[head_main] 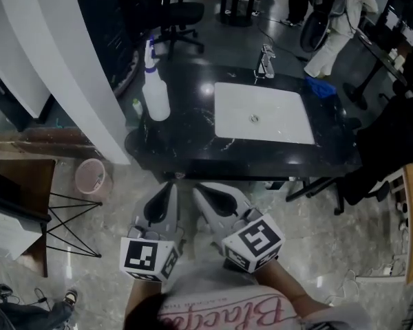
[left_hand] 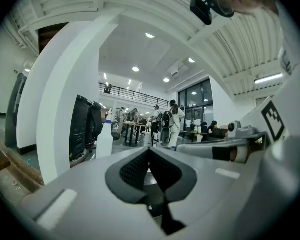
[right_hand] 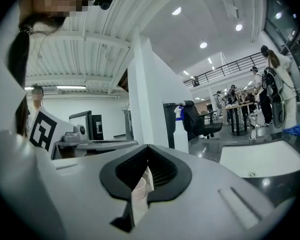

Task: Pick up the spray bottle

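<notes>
The spray bottle [head_main: 155,91], white with a blue trigger head, stands upright at the far left of the black counter [head_main: 193,139]. It also shows as a pale shape in the left gripper view, spray bottle [left_hand: 105,139], and beside the white column in the right gripper view, spray bottle [right_hand: 180,130]. Both grippers are held side by side short of the counter's near edge, well away from the bottle. The left gripper [head_main: 171,187] [left_hand: 150,152] is shut with nothing in it. The right gripper [head_main: 200,188] [right_hand: 147,149] has its tips together and is also empty.
A white sink basin [head_main: 261,112] with a faucet [head_main: 266,60] is set in the counter, and a blue cloth [head_main: 321,86] lies at its far right. A small green-capped bottle [head_main: 136,107] stands near the sprayer. A white column [head_main: 82,67], pink bin [head_main: 91,176] and office chair [head_main: 175,16] flank the counter.
</notes>
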